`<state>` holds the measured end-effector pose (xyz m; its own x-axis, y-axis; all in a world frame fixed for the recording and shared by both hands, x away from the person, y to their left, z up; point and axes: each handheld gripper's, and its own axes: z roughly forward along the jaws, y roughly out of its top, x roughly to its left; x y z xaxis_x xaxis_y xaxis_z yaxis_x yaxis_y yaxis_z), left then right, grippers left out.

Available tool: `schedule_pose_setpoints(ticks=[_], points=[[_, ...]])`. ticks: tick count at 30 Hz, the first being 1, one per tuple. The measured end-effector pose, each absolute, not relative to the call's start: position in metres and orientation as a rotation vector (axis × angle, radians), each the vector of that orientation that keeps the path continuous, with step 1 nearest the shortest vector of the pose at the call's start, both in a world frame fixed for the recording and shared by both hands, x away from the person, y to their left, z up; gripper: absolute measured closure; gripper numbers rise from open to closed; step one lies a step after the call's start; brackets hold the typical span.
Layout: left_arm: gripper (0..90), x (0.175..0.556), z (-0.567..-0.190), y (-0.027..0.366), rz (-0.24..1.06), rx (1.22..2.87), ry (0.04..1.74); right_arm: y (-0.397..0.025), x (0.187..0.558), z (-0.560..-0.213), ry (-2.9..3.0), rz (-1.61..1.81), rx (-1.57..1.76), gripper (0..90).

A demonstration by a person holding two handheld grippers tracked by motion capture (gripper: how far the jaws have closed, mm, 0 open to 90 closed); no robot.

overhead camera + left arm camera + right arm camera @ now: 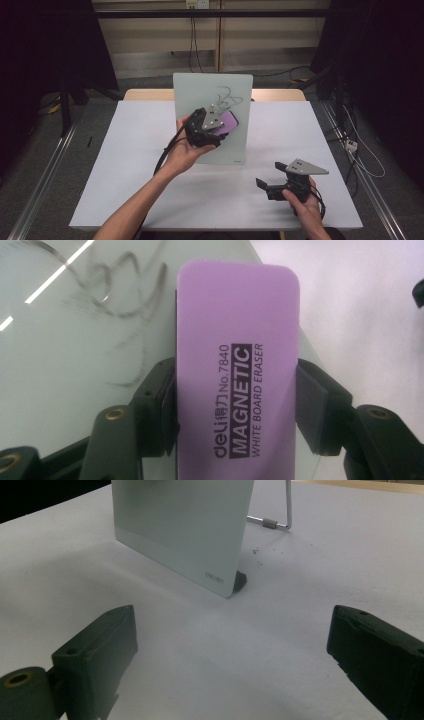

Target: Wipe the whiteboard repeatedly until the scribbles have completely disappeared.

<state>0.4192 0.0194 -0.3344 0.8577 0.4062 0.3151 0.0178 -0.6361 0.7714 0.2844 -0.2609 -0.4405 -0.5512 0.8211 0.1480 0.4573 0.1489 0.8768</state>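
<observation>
The purple eraser (237, 370) lies flat against the upright glass board (200, 90), beside dark scribbles (120, 285), clamped between the left gripper's (220, 129) 2 jaws. The right gripper (267, 184) rests on the white table (125, 150), jaws apart.

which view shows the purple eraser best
The left gripper view: the purple eraser sits close up, clamped between the jaws, its printed label readable, beside the scribble on the whiteboard. The high view has it small, partly behind the left gripper.
</observation>
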Motion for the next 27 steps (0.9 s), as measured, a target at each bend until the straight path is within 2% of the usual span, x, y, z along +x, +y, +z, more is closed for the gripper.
schedule_pose_setpoints(ticks=[3, 8, 14, 20, 27], points=[[40.9, 0.424, -0.319, 0.023, 0.637, 2.182, 0.321, -0.261, 0.284, -0.44, 2.07, 1.371, 1.221, 5.8], [40.9, 0.439, -0.292, 0.035, 0.601, 2.084, 0.403, -0.261, 0.284, -0.44, 2.069, 1.371, 1.224, 5.8], [40.9, 0.446, -0.271, 0.04, 0.653, 2.016, 0.436, -0.262, 0.284, -0.44, 2.069, 1.37, 1.227, 5.8], [40.8, 0.442, -0.279, 0.031, 0.686, 2.063, 0.391, -0.261, 0.284, -0.44, 2.074, 1.37, 1.224, 5.8], [40.8, 0.426, -0.317, 0.012, 0.615, 2.161, 0.298, -0.261, 0.284, -0.44, 2.074, 1.373, 1.219, 5.8]])
